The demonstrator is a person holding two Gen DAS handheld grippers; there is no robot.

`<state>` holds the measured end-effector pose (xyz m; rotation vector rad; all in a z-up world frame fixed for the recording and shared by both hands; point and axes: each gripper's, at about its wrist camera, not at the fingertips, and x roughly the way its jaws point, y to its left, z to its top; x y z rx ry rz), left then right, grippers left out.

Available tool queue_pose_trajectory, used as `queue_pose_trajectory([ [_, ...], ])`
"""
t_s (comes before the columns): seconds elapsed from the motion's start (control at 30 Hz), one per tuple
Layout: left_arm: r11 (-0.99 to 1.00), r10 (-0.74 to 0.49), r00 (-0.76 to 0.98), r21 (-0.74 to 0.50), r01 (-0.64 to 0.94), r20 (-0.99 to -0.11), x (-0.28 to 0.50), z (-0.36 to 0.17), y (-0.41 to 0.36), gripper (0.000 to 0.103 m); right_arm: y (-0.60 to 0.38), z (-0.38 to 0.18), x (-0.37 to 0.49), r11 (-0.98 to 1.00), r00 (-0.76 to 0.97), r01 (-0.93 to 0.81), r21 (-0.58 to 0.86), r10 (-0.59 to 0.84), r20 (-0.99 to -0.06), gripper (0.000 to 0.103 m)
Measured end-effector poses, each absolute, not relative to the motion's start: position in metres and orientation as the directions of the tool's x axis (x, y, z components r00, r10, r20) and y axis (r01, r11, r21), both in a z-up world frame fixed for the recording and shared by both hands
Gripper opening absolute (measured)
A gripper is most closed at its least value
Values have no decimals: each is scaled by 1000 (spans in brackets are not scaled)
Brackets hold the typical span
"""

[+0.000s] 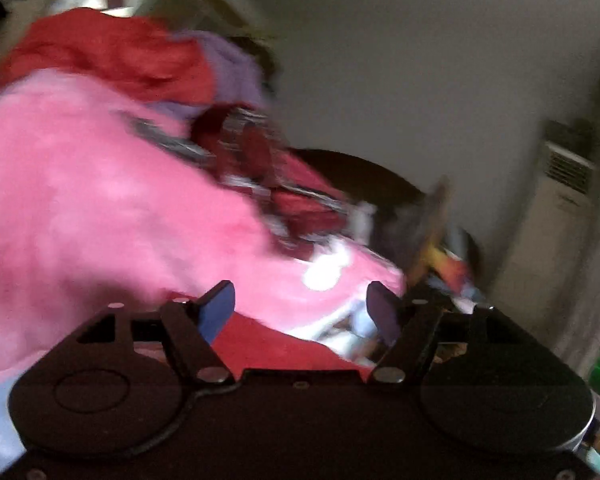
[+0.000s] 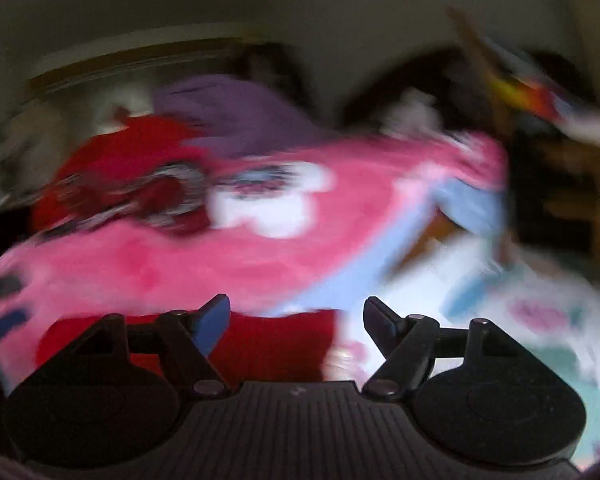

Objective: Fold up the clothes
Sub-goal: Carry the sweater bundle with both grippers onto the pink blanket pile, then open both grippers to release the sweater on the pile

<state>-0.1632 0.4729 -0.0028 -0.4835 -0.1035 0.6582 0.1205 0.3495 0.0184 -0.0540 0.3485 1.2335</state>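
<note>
Ahead, clothes pile [image 2: 228, 200] w/ pink garment [image 1: 100, 208] on top.

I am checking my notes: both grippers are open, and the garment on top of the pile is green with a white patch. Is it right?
Not quite. The garment on top is pink, not green; the right wrist view shows it with its white patch. The rest holds: the left gripper and the right gripper are both open.

A big fleece garment [image 2: 228, 264] is spread across the front of a heap of clothes [image 2: 236, 120]. A patterned sheet [image 2: 520, 320] is seen to its right.
</note>
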Motion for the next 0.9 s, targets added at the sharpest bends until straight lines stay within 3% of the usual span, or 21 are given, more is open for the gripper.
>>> queue_pose_trajectory([
  [0.03, 686, 604, 792, -445, -575, -92, -153, -6, 474, 74, 365, 12, 118, 325, 262, -939, 116, 890, -374, 73],
  [0.13, 515, 574, 707, -488, -704, -414, -118, -38, 510, 74, 395, -14, 143, 378, 179, -893, 246, 798, -575, 81],
  [0.17, 486, 579, 690, -496, -720, -435, -117, -40, 514, 74, 398, -18, 152, 395, 148, -865, 308, 789, -596, 81],
  [0.37, 503, 554, 796, -662, -555, -246, -146, -4, 501, 85, 329, 27, 165, 378, 208, -841, 388, 887, -412, 83],
  [0.57, 583, 425, 894, -713, -389, -140, -115, 49, 457, 92, 210, 71, 171, 411, 280, -789, 457, 902, -328, 92],
  [0.77, 731, 246, 969, -649, -210, -36, -73, 138, 384, 97, 67, 131, 156, 514, 423, -769, 379, 855, -300, 103],
  [0.9, 835, 169, 983, -518, -185, -77, -42, 212, 322, 103, -18, 171, 137, 626, 537, -728, 279, 774, -335, 103],
])
